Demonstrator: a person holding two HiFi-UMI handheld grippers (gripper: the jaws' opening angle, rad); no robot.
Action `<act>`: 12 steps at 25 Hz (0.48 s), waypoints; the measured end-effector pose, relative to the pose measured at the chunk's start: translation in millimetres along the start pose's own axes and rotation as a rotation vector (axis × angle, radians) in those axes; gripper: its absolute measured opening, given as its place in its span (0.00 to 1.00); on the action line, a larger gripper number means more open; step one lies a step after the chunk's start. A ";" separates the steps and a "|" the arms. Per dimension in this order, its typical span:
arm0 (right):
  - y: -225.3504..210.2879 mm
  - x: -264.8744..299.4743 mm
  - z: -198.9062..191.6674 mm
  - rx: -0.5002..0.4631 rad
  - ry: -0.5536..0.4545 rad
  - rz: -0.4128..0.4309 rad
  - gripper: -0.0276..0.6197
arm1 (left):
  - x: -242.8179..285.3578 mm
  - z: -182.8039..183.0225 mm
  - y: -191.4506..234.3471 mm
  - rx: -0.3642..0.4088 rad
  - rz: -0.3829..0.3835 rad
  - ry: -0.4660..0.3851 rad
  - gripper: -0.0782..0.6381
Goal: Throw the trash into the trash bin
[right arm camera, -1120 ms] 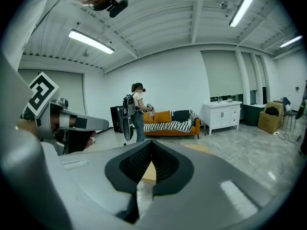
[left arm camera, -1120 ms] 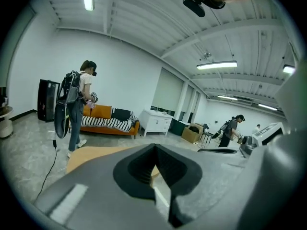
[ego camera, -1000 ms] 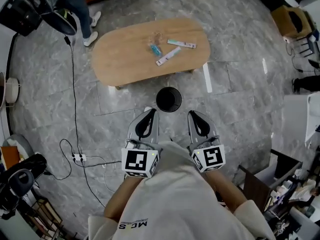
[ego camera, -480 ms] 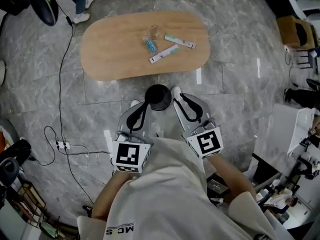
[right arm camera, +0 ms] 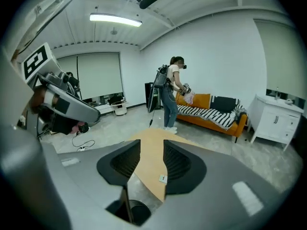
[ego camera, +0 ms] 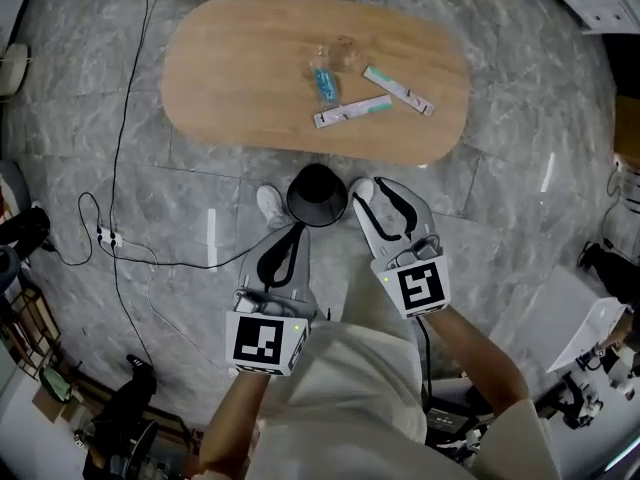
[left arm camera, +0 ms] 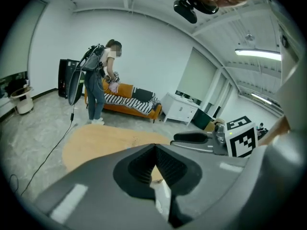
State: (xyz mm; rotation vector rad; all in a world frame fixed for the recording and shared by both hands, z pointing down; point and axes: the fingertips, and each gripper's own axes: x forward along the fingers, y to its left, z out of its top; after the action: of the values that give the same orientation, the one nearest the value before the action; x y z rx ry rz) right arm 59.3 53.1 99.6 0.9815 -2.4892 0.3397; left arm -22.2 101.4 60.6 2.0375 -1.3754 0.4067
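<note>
trash lies on the oval light-wood table (ego camera: 220,78): two long white-and-teal wrapper strips (ego camera: 352,112) and a crumpled clear plastic packet (ego camera: 325,78). the round black trash bin (ego camera: 316,194) stands on the grey marble floor (ego camera: 520,208) just beside the table's near edge. the right gripper (ego camera: 371,190), beside the bin, has just been opening its jaws, and nothing is between them. the left gripper (ego camera: 294,232) has its jaws together and holds nothing.

Three wrappers (ego camera: 352,112) lie together on the table (ego camera: 230,78), the black trash bin (ego camera: 316,196) upright just beside it.
</note>
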 end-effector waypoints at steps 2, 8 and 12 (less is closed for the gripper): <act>-10.3 16.2 -15.2 0.019 0.006 0.007 0.31 | 17.5 -11.7 2.4 -0.023 0.021 0.012 0.11; -25.8 56.9 -64.3 0.052 0.078 0.031 0.31 | 54.5 -44.3 19.4 -0.078 0.061 0.027 0.11; -26.9 82.7 -87.7 0.044 0.099 0.037 0.32 | 71.8 -61.2 35.9 -0.104 0.089 0.020 0.11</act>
State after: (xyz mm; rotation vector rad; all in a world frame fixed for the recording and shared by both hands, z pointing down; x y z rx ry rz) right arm 51.2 18.5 217.9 0.9144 -2.4216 0.4459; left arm -20.1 81.5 159.6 1.8886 -1.4479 0.3848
